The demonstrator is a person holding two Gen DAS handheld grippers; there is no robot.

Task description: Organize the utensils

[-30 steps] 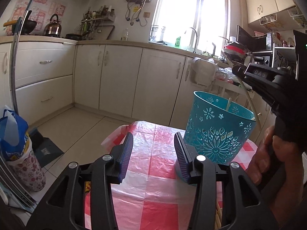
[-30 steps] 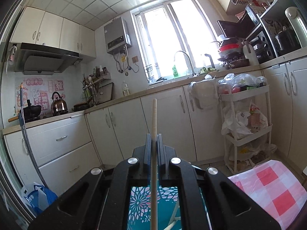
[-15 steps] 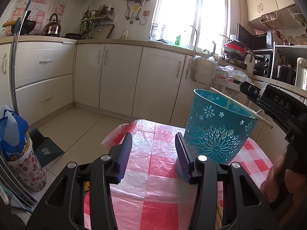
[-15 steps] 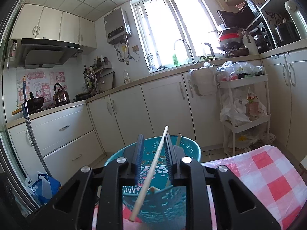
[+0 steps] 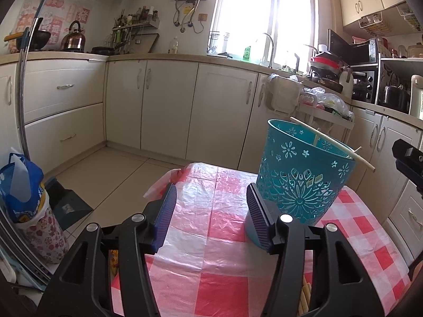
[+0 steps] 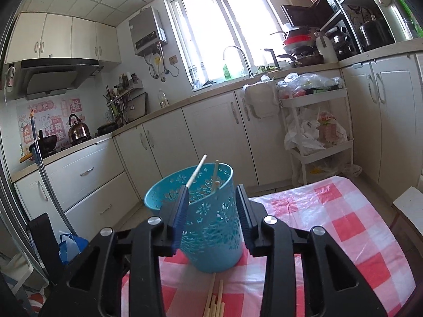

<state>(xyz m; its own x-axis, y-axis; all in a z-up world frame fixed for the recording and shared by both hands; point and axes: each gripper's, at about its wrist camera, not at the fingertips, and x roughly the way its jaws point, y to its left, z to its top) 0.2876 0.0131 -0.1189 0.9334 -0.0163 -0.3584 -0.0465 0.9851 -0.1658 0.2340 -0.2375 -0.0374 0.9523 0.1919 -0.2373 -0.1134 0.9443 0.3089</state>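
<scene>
Right gripper [image 6: 211,212]: jaws wide, empty.
Left gripper [image 5: 211,211]: wide, empty.
Next: I lower to the loose chopsticks [image 6: 215,302] before the teal basket [image 6: 211,227], pinch one mid-length.

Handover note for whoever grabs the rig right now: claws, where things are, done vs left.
Left claw: open, empty, low over the checked tablecloth, left of the teal basket.
Right claw: open, empty, in front of the basket.
Done: one chopstick lies slanted across the basket rim, one end poking out over the edge; at least one more chopstick stands inside.
Left: a bundle of loose chopsticks lies on the cloth below the right claw, still to go in. The slanted one may need nudging in.
</scene>
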